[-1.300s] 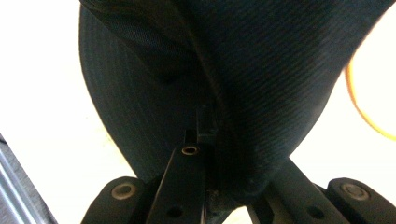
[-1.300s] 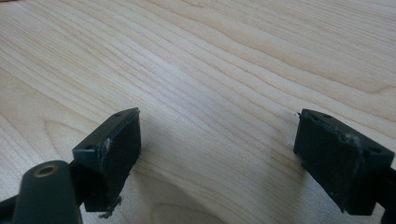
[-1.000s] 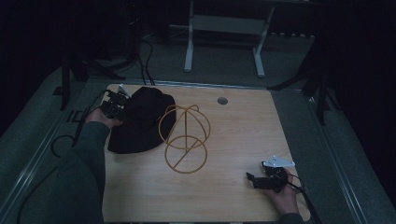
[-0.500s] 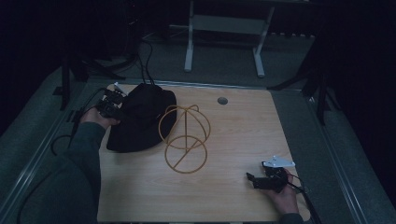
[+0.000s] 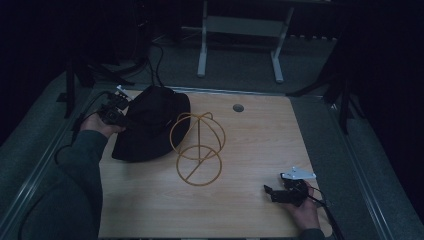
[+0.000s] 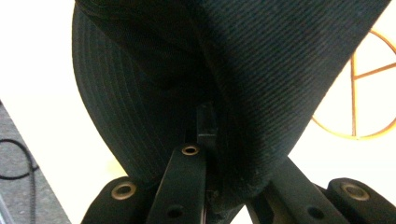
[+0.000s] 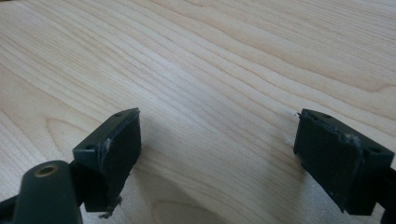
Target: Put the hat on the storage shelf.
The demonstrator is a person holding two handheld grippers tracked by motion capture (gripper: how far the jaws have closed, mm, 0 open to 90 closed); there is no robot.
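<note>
The left hand-held gripper [image 5: 116, 108] sat at the far left of the wooden counter [image 5: 260, 145], its jaws closed on the brim of a black hat [image 5: 150, 127]. In the left gripper view, the dark ribbed fabric of the hat [image 6: 233, 70] was pinched between the jaws and rose over most of the frame. The hat lay on the counter's far left part, its near-left edge close to the counter's left side. Just beside it on the right stood a gold wire stand [image 5: 198, 148], made of hoops, near the counter's middle and touching or almost touching the hat.

The right hand-held gripper [image 5: 280, 192] rested low at the near right corner, well apart from the hat and stand. Its jaws were wide open and held nothing, with bare wood [image 7: 224, 93] between them. Bare counter stretched between the stand and this gripper.
</note>
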